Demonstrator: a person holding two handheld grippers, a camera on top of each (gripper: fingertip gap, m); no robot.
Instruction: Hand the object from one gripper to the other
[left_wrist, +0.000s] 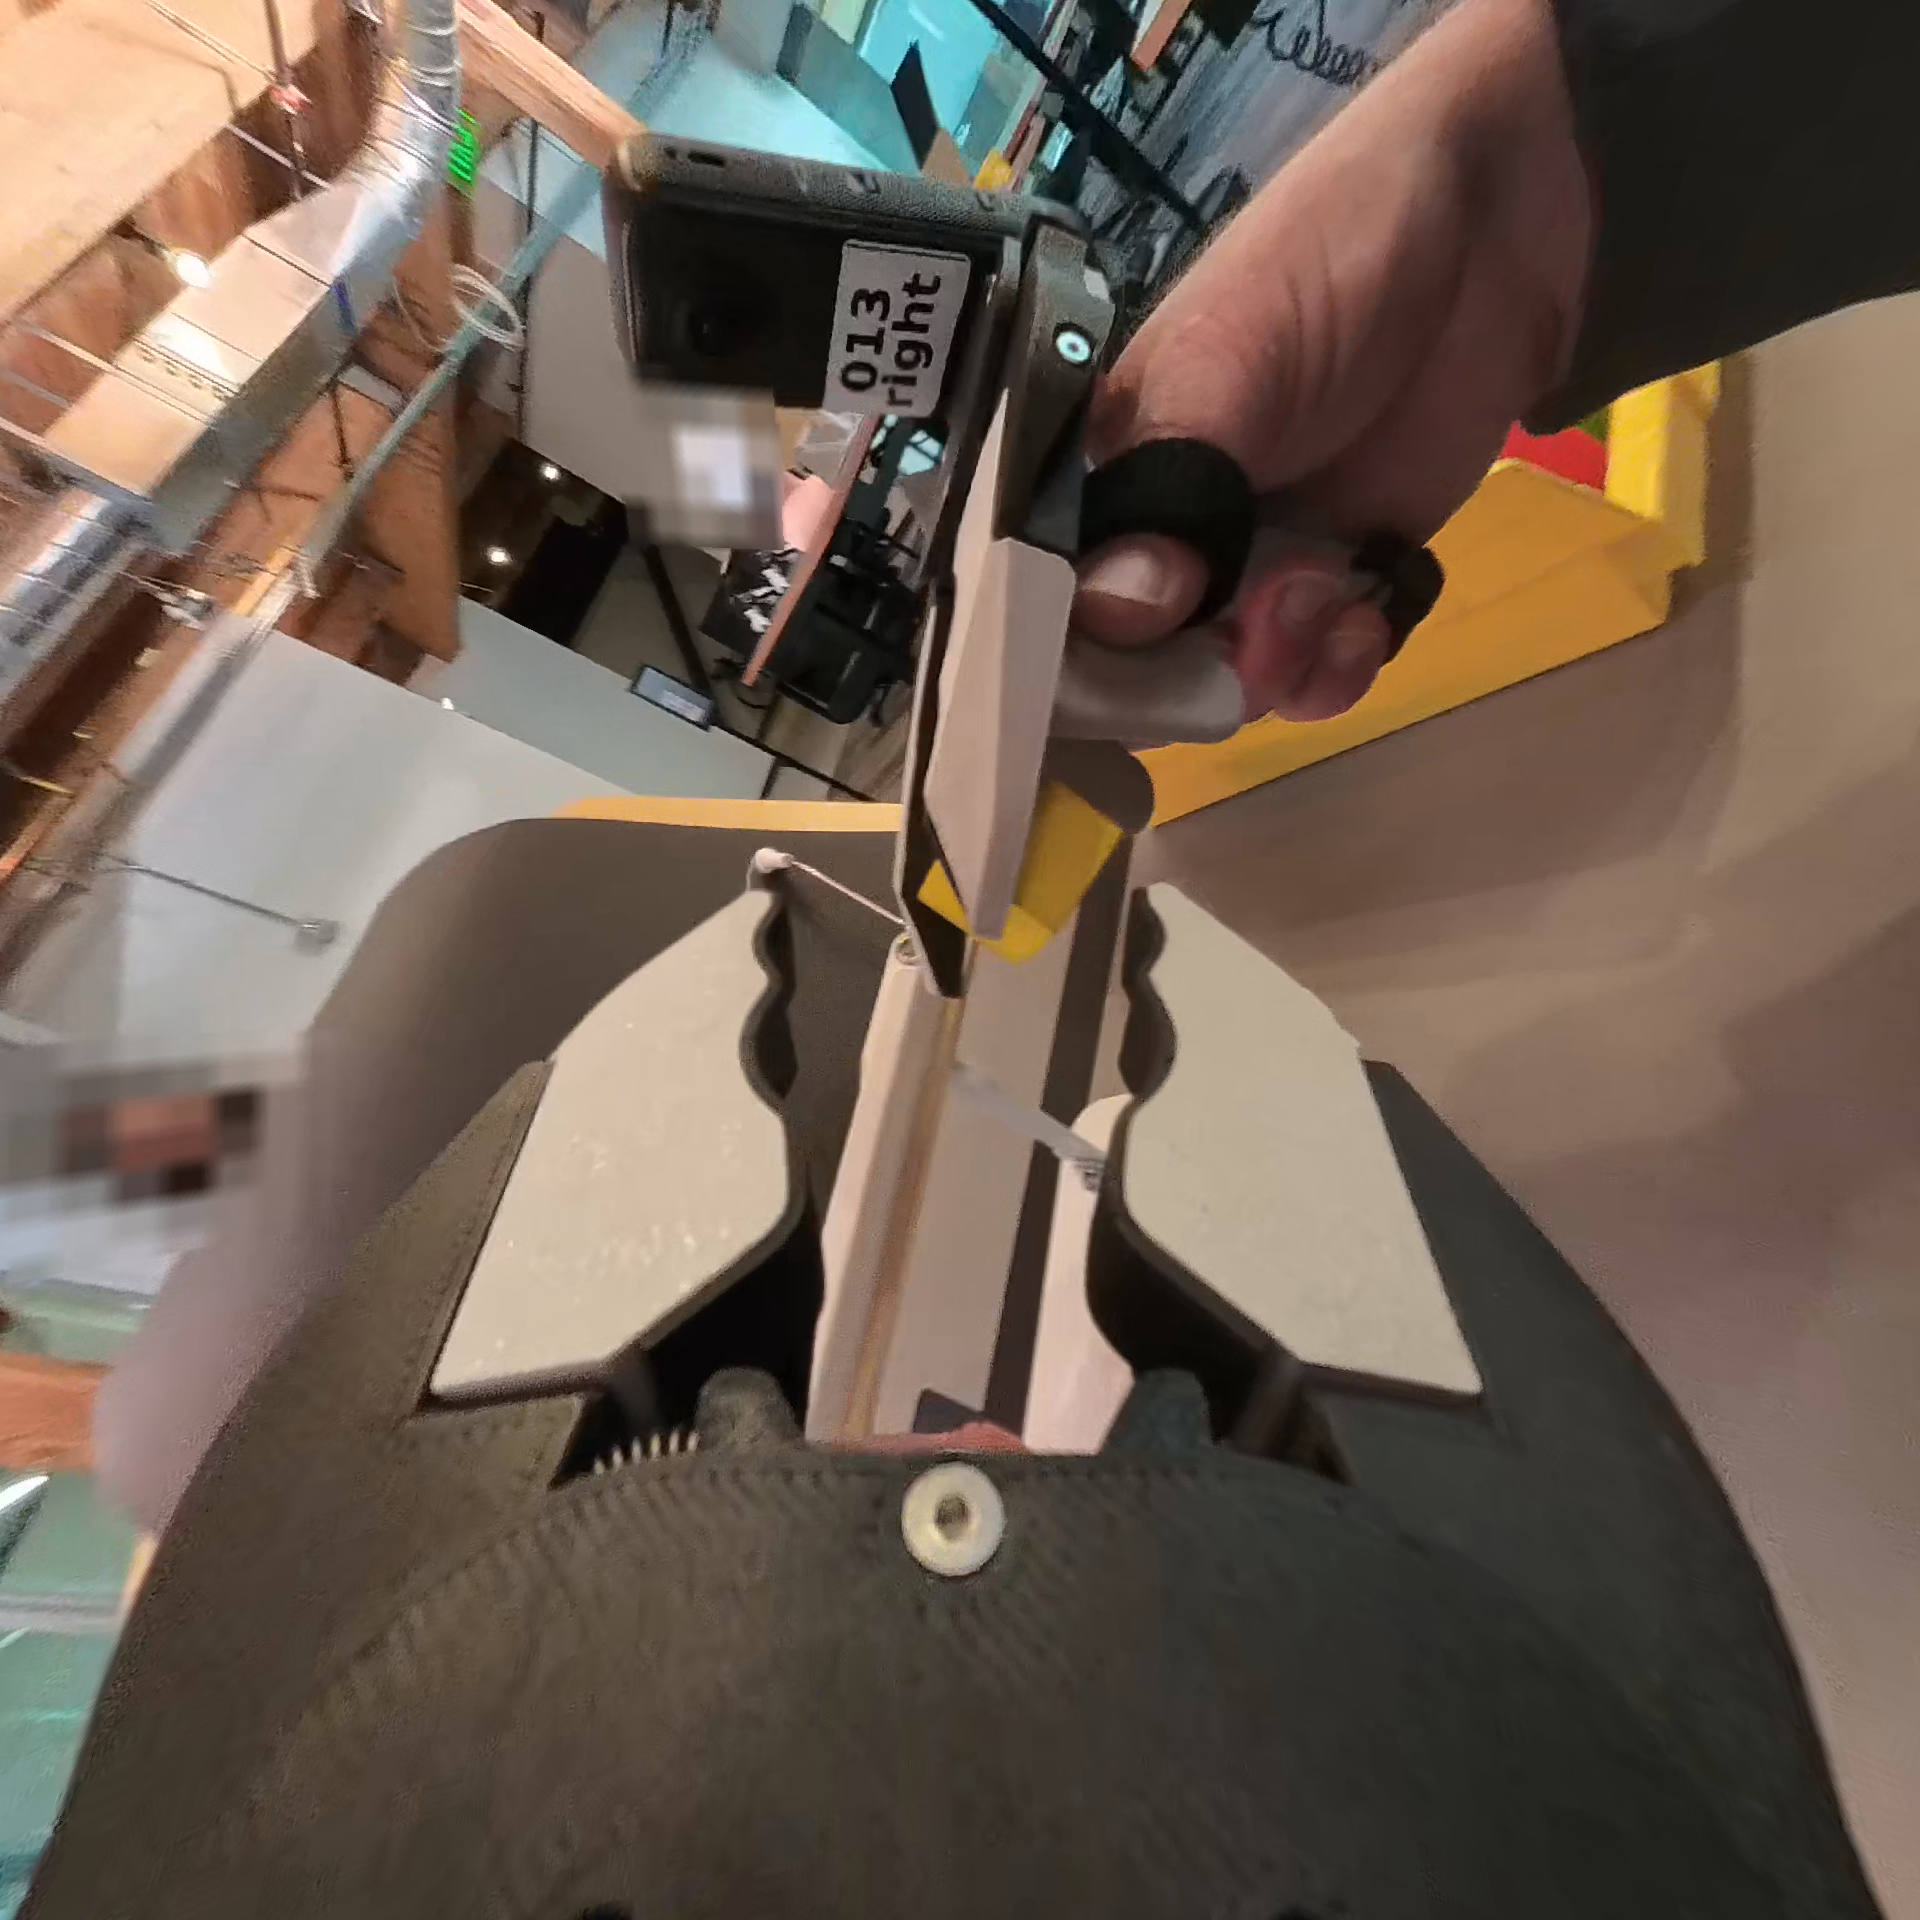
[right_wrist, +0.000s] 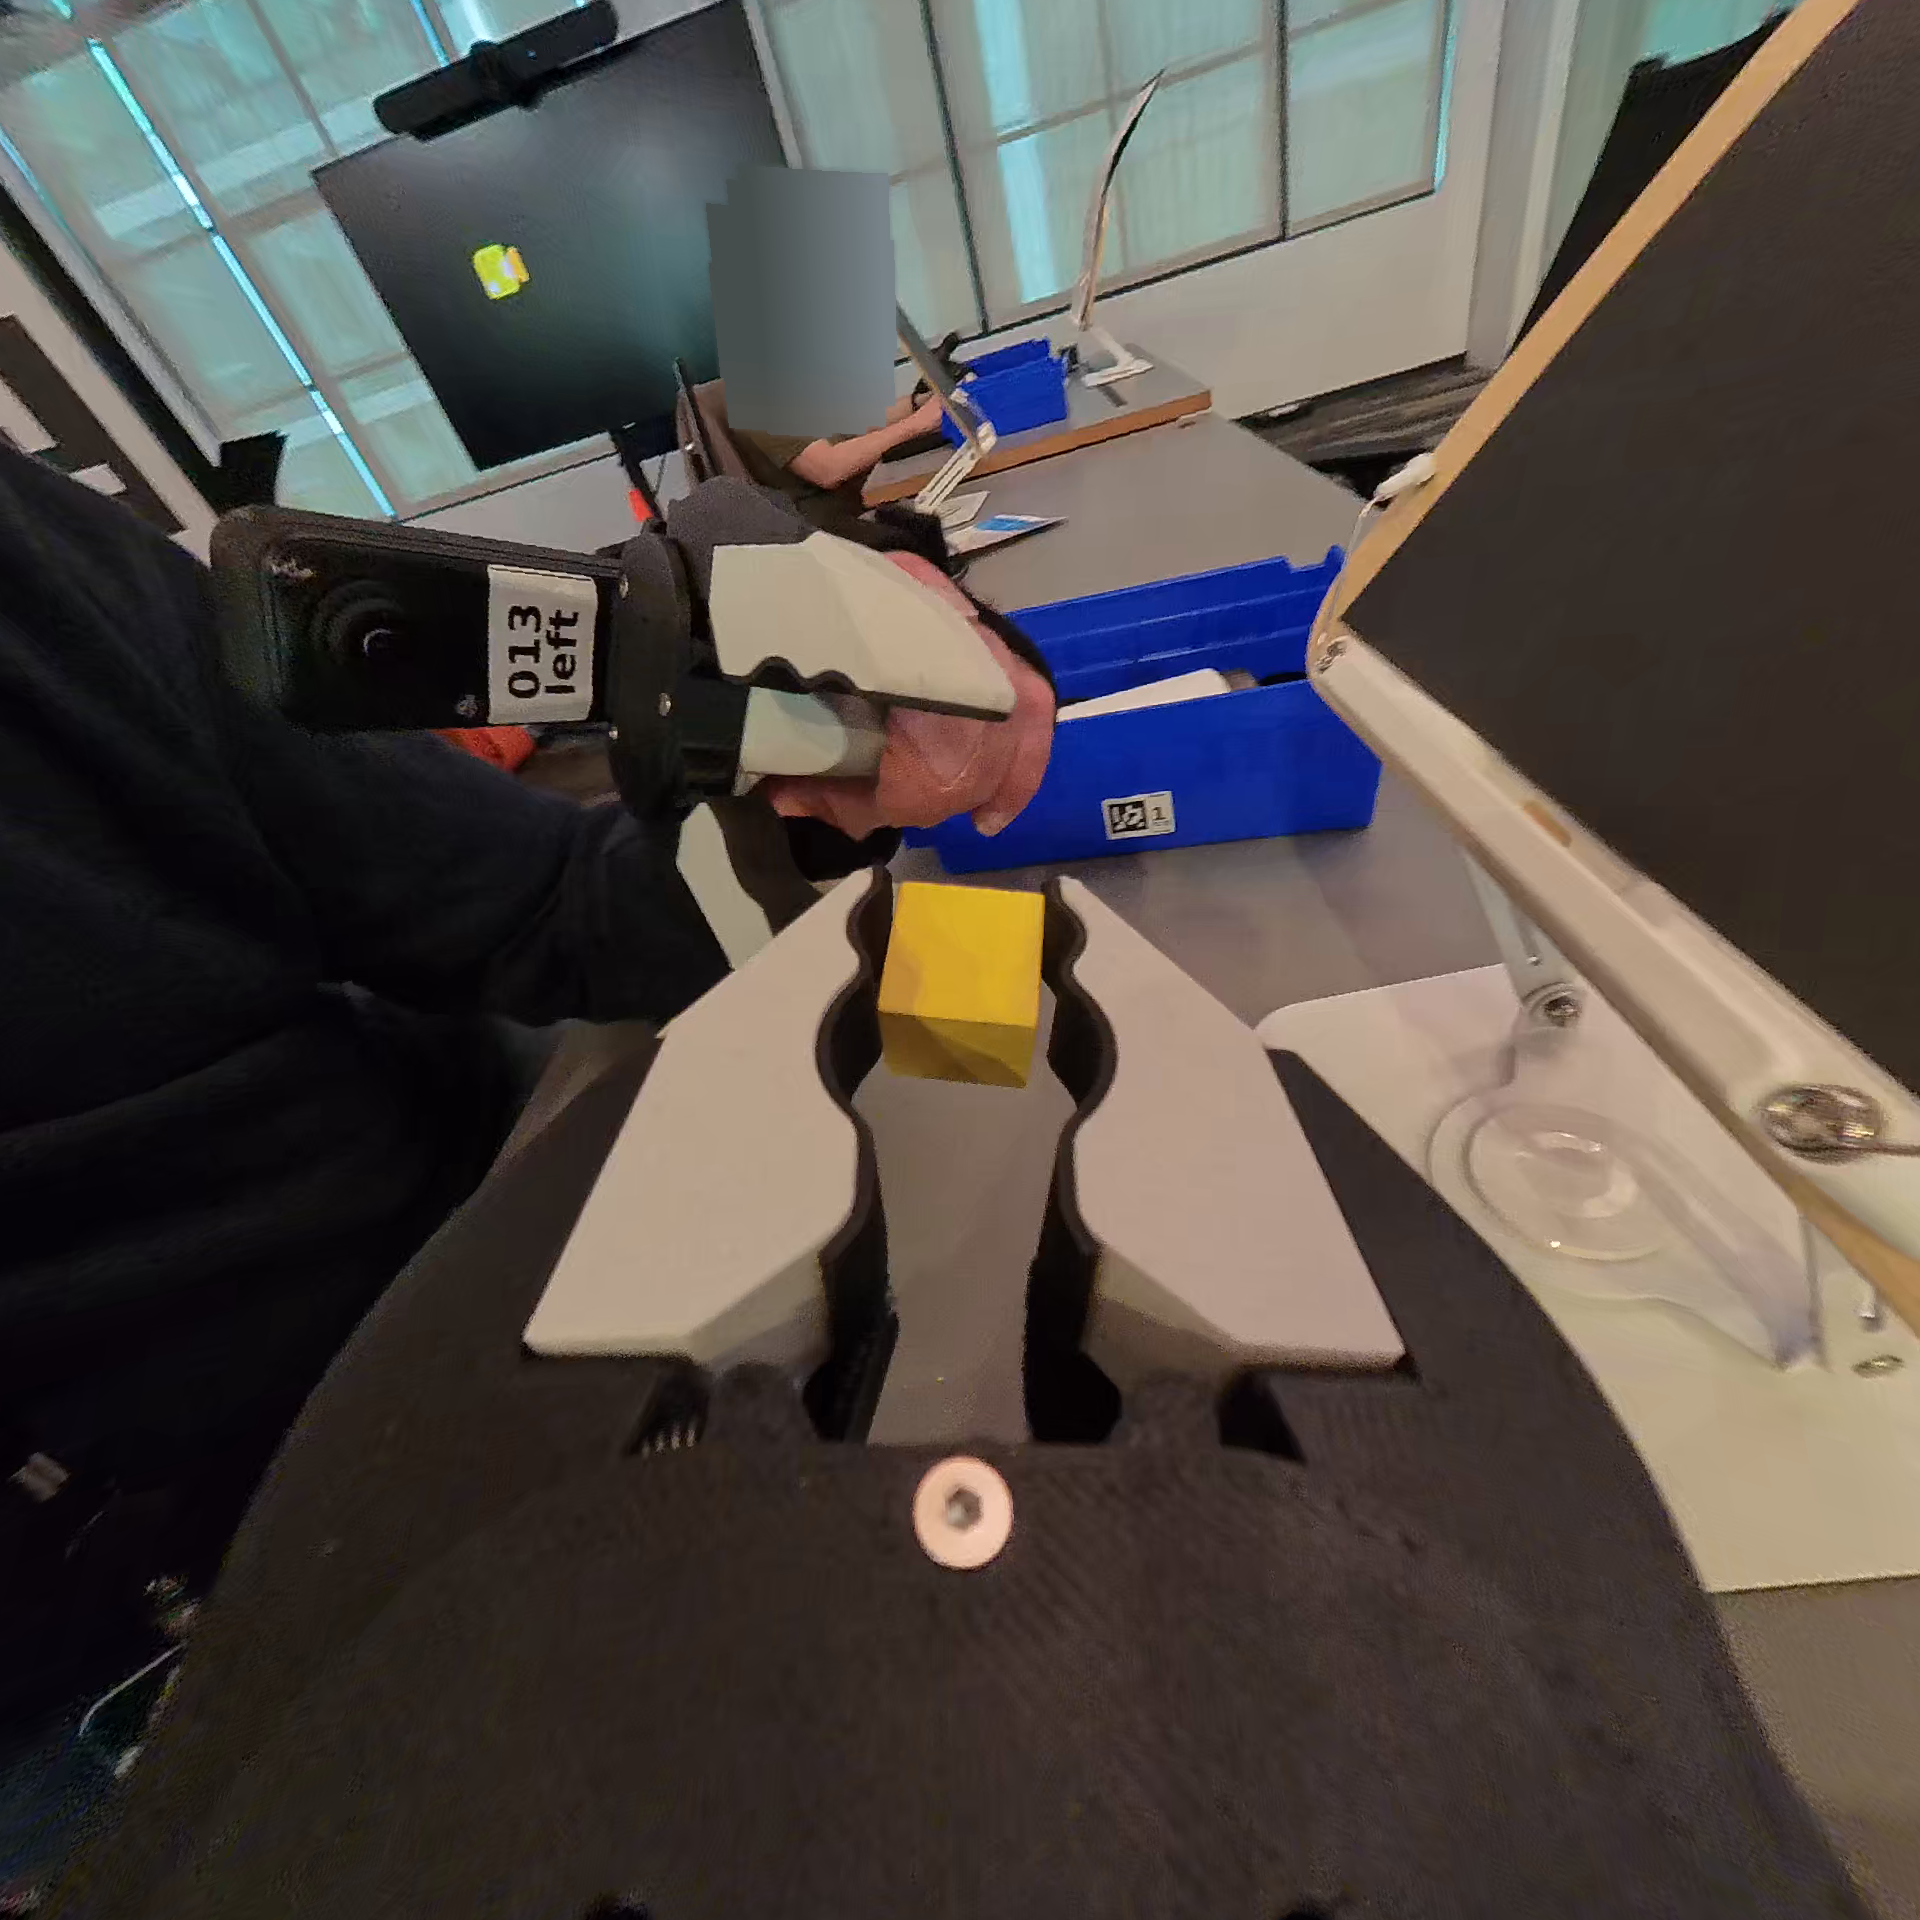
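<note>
Grey bench (right_wrist: 1226, 914) runs under us toward tall windows, and we read the scene outward from our own tools. Nearest in the right wrist view, our right hand-held gripper (right_wrist: 961, 971) has its two pale fingers (right_wrist: 727, 1143) closed against the sides of a yellow block (right_wrist: 961, 982), which sits right at the tips, lifted clear of the bench. In the left wrist view we see the same block (left_wrist: 1049, 873) pinched edge-on by that gripper (left_wrist: 997, 894), held just past the tips of our left hand-held gripper (left_wrist: 951, 966). The left one stands open, with a wide gap between its fingers (left_wrist: 644, 1174) and nothing in it; the block is not yet between them.

Beyond the block, a blue bin (right_wrist: 1174, 727) rests on the bench, and a slanted dark board on a white stand (right_wrist: 1558, 831) rises to the right. Farther off we see a dark screen (right_wrist: 540, 260).

We judge the handover about half done: one gripper has the block, and the open one has yet to come around it and take hold before the first lets go.
</note>
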